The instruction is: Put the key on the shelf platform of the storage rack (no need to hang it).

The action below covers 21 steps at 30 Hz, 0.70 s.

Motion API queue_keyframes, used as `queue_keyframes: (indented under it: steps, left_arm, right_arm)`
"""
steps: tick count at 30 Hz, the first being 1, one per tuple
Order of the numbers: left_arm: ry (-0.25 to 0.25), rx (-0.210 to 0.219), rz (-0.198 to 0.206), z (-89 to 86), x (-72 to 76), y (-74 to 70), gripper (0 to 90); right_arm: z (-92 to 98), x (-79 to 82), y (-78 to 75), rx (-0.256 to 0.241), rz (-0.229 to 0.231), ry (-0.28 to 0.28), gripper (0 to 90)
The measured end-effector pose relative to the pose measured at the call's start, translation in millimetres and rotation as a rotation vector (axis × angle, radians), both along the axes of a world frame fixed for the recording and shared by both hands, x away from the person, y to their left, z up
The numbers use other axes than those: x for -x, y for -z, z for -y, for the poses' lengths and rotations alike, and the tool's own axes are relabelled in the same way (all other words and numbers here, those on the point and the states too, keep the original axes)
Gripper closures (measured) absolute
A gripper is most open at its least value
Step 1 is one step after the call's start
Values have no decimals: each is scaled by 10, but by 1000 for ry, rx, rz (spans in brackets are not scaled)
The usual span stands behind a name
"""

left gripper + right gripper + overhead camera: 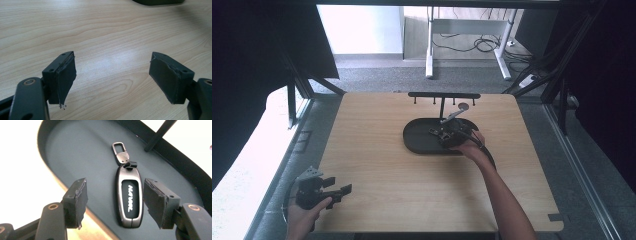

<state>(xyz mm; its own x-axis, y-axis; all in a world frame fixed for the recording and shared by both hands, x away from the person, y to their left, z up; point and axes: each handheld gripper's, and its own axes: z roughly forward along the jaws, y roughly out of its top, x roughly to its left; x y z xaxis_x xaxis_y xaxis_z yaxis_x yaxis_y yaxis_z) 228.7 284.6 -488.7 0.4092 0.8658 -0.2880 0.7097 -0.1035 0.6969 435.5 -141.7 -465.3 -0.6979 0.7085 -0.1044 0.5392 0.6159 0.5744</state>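
in the tray (75, 152) | key fob (129, 197) between parted right gripper (115, 202) jaws | left gripper (112, 77) agape

Left gripper (343, 190): it is showing a black body with two black arms, and a grey three-cornered plate is sitting on its top.
Left gripper pads (65, 77): they are looking like dark flat blocks; their rubber faces are fraying at the edges, and small round screw holes are showing on top.
Left gripper pivots: a round brownish ring is showing at each arm joint.
Right gripper (113, 203): its black jaws are carrying worn dark pads with ragged edges, and brass-coloured rings are marking the joints.
Right gripper cable (488, 156): a black cable is trailing beside the forearm.
Arms: both forearms are appearing bare, without sleeves.
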Motion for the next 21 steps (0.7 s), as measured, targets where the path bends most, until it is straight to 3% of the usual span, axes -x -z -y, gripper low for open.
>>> queue_keyframes:
  steps: [9, 10, 18, 21]
  left_arm:
    - [3, -4, -1, 23, 0, 1, 217]
    - [7, -5, -4, 29, -1, 3, 217]
    - [9, -7, -4, 62, 1, 4, 217]
    - [11, -12, -6, 70, 0, 10, 217]
  right_arm:
    - [158, 382, -93, -71, 30, -31, 363]
    - [224, 489, -94, -95, 33, -28, 362]
    - [465, 844, -22, -164, 50, -26, 365]
    - [563, 1020, 69, -183, 51, -26, 365]
